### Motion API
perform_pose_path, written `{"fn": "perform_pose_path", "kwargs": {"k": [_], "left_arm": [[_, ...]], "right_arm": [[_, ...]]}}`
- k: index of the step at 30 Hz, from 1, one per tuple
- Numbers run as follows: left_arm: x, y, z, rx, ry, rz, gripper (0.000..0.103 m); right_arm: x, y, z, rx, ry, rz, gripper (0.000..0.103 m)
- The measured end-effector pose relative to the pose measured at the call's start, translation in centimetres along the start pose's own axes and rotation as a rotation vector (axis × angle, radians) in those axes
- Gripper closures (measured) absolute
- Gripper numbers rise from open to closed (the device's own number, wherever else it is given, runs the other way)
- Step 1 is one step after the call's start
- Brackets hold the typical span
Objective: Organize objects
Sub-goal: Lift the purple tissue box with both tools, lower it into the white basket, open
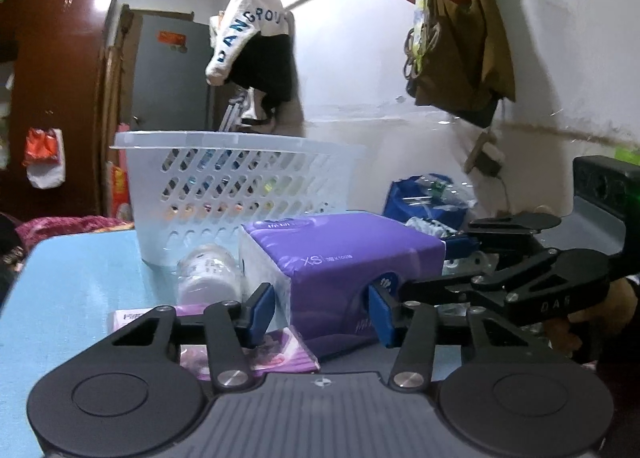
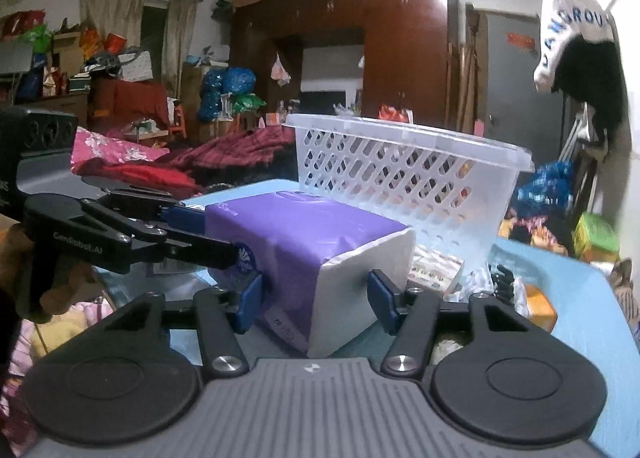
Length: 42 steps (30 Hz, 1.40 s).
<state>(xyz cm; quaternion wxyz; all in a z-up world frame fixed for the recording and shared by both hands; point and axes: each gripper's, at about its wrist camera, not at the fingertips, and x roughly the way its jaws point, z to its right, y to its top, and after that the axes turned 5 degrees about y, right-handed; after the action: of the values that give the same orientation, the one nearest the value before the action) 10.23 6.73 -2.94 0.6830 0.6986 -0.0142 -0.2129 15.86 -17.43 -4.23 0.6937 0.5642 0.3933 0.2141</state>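
Observation:
A purple and white tissue pack [image 1: 340, 262] sits on the blue table [image 1: 72, 298], in front of a white slotted basket [image 1: 240, 186]. My left gripper [image 1: 320, 314] is open, its blue pads on either side of the pack's near end. My right gripper [image 2: 316, 302] is open too, pads flanking the pack's [image 2: 304, 254] other end. Each gripper shows in the other's view, the right one [image 1: 520, 282] and the left one [image 2: 132, 234]. Whether any pad touches the pack, I cannot tell.
A white jar [image 1: 210, 274] lies beside the pack below the basket. A flat purple packet [image 1: 260, 354] lies under my left gripper. Small packets [image 2: 440, 270] and an orange item [image 2: 540, 306] lie right of the basket [image 2: 408, 178]. Bags hang on the wall [image 1: 460, 38].

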Motion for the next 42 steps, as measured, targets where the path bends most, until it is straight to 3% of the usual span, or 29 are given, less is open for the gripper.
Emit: {"fn": "perform_pose_path", "kwargs": {"k": [4, 19, 24, 29, 33, 36, 42], "left_arm": [[-0.8, 0.0, 0.9, 0.018, 0.038, 0.038, 0.051], [-4.1, 2.1, 1.2, 0.025, -0.028, 0.158, 0.067], [-4.7, 4.3, 2.1, 0.040, -0.030, 0.202, 0.068], [-5.3, 9.2, 2.7, 0.065, -0.032, 0.262, 0.068], [-4.0, 14.0, 1.7, 0.061, -0.039, 0.287, 0.068], [-1.8, 16.9, 0.4, 0.037, -0.027, 0.262, 0.068], [4.9, 18.7, -3.1, -0.044, 0.033, 0.150, 0.067]], "right_arm": [[-0.3, -0.2, -0.3, -0.024, -0.003, 0.024, 0.046], [-3.9, 2.3, 1.3, -0.051, 0.050, 0.170, 0.050], [-4.9, 4.0, 1.4, -0.090, 0.031, 0.209, 0.051], [-6.1, 7.4, 2.1, -0.125, 0.015, 0.272, 0.051], [-5.9, 11.0, 3.1, -0.153, -0.029, 0.319, 0.052], [-4.5, 12.8, 4.6, -0.133, -0.033, 0.314, 0.052], [1.6, 13.7, 8.4, -0.035, -0.015, 0.202, 0.053]]}}
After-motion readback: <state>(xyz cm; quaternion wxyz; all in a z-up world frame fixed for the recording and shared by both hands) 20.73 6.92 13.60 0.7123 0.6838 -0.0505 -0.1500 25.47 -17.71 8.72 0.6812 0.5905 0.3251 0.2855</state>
